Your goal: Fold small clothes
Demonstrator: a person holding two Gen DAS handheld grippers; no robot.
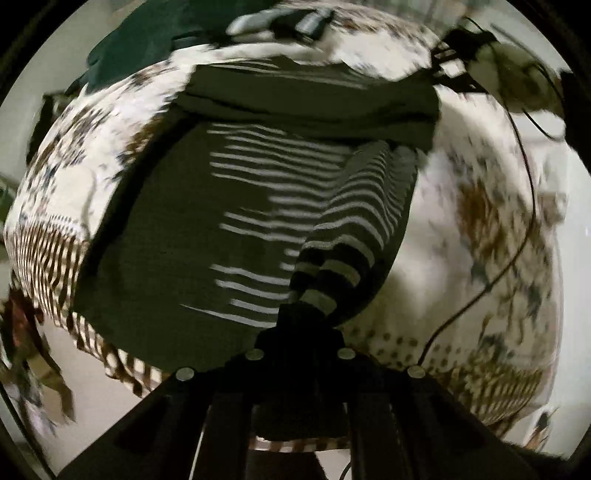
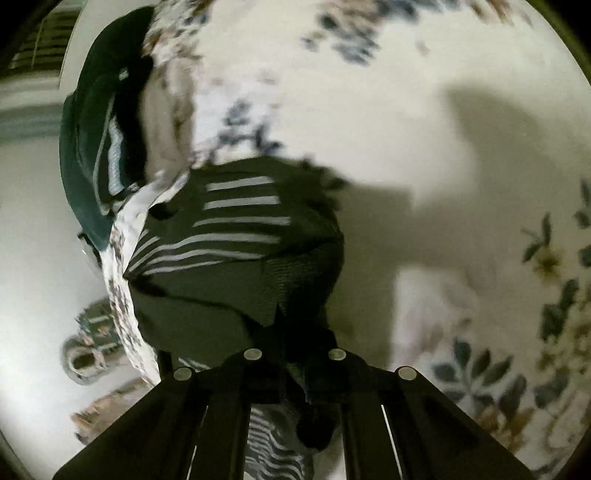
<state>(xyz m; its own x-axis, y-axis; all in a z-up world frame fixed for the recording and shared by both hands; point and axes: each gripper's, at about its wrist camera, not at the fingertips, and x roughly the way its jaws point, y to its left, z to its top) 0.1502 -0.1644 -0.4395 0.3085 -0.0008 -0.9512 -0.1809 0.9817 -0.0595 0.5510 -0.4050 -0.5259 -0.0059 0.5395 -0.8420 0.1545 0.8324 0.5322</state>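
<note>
A dark green garment with white stripes (image 1: 207, 221) lies spread on a floral bedsheet (image 1: 480, 206). My left gripper (image 1: 301, 325) is shut on its striped sleeve cuff (image 1: 325, 273), lifted above the body of the garment. My right gripper (image 2: 295, 343) is shut on a dark edge of the same garment (image 2: 236, 258), which bunches up in front of it. In the left wrist view the right gripper (image 1: 465, 55) shows at the top right, at the garment's far folded edge.
A pile of dark teal and striped clothes (image 1: 155, 33) lies at the bed's far side, also in the right wrist view (image 2: 96, 147). A black cable (image 1: 517, 229) runs over the sheet. Shoes (image 2: 88, 354) sit on the floor beside the bed.
</note>
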